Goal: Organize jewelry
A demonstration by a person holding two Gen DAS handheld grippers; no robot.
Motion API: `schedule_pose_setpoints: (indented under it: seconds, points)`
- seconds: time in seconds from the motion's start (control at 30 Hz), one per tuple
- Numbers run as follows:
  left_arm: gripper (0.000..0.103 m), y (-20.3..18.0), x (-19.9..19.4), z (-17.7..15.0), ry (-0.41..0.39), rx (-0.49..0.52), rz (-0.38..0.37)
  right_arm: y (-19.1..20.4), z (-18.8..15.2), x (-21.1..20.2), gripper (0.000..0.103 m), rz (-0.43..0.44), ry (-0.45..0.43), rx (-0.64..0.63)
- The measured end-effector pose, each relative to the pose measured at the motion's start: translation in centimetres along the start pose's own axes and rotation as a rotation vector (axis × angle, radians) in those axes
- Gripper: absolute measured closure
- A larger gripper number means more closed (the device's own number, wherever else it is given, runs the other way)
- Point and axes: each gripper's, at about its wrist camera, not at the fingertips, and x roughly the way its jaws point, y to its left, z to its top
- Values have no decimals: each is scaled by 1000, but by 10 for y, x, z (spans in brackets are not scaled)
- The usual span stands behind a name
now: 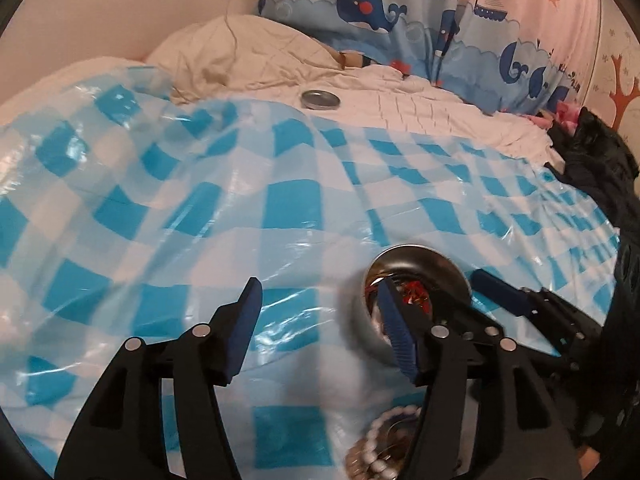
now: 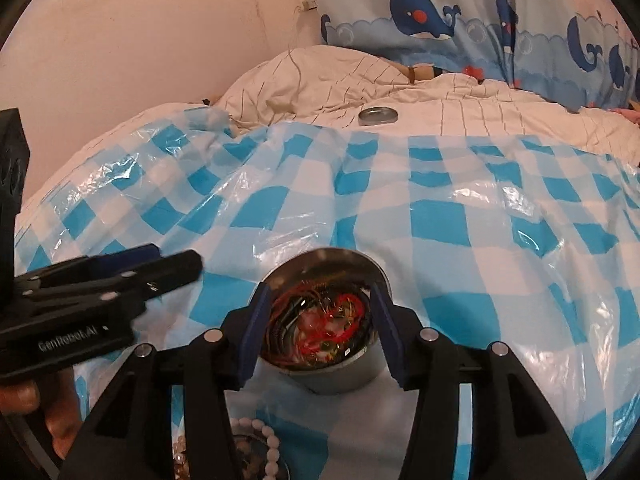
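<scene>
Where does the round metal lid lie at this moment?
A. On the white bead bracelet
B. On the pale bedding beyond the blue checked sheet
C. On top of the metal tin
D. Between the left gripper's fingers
B: the lid rests on the pale bedding past the far edge of the checked sheet, well away from the open tin.

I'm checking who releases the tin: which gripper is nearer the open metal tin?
Right. The right gripper straddles the metal tin, a finger on either side. The left gripper sits off to the tin's left, over the checked sheet.
</scene>
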Motion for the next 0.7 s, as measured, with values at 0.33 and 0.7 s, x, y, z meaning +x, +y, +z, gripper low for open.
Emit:
schedule_pose_setpoints:
  seconds: [0.33,0.7]
  points:
    - [32,2,-34,-28,-39,35,48,-26,-54,-53,31,-134,-46,102]
    - [20,0,-34,-60,-33,27,38,-30,-93,-63,22,-238,-92,164]
